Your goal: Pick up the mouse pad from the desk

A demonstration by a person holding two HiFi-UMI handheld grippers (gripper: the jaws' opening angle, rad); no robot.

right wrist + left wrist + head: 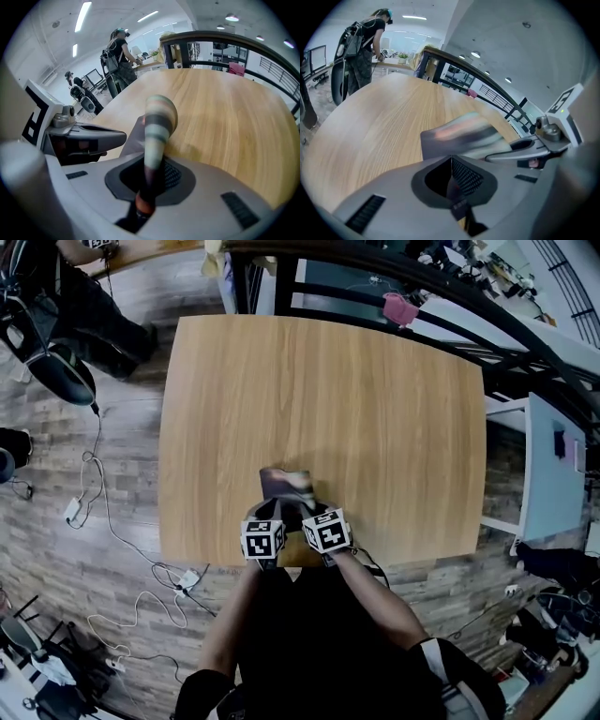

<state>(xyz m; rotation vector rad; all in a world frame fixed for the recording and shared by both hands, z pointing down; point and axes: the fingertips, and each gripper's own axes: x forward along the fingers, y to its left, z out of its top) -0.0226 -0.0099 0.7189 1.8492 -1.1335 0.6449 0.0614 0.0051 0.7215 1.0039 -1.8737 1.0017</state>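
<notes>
The mouse pad (pixel 284 482) is a thin flexible sheet with a striped, multicoloured face, near the front edge of the wooden desk (pixel 375 409). Both grippers hold its near edge side by side. My left gripper (pixel 269 512) is shut on the pad's edge, and the pad (pixel 459 136) slopes away from its jaws (pixel 451 174) above the desk top. My right gripper (pixel 309 509) is shut on the pad too. There the pad (pixel 158 123) stands edge-on and curls over at its top, clamped between the jaws (pixel 151 176). The other gripper's body shows at each view's side.
A dark railing (pixel 450 287) runs behind the desk, with a pink object (pixel 400 308) on it. A person (pixel 365 47) stands by a chair (pixel 56 362) at the far left. Cables (pixel 141 601) lie on the floor at the left. A white table (pixel 553 474) stands at the right.
</notes>
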